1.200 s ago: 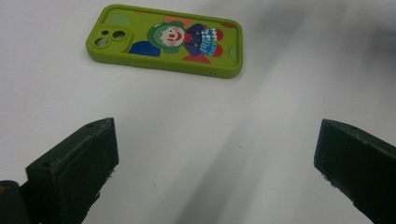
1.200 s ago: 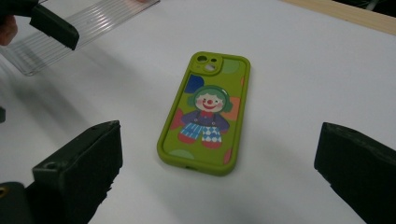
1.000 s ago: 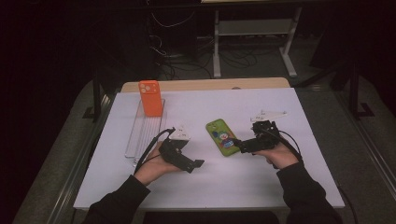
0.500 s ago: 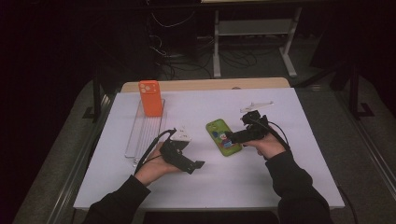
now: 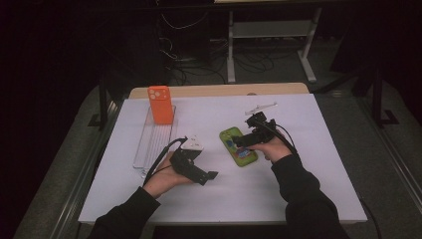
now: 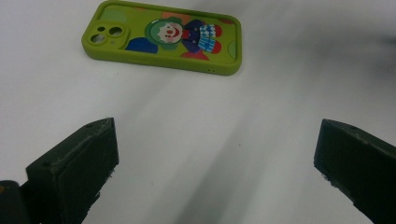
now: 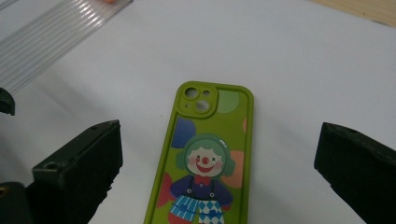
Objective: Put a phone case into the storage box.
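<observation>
A green phone case (image 5: 239, 147) with a clown picture lies flat on the white table (image 5: 298, 189), right of centre. My right gripper (image 5: 245, 139) hovers just over its right side. In the right gripper view the green case (image 7: 205, 163) lies below and between the wide-apart jaws, and my right gripper (image 7: 215, 172) is open. My left gripper (image 5: 211, 175) rests lower left of the case, apart from it. Its own view has the green case (image 6: 163, 37) lying farther off, and my left gripper (image 6: 210, 172) is open with bare table between the jaws.
An orange phone case (image 5: 160, 104) stands upright at the far end of a clear ridged rack (image 5: 152, 142) on the table's left. A small clear plastic piece (image 5: 261, 107) lies beyond the right gripper. The rack's edge (image 7: 51, 32) runs along the upper left of the right gripper view.
My right gripper has moved left and a little away from the person, coming over the green case. The left gripper has stayed where it was.
</observation>
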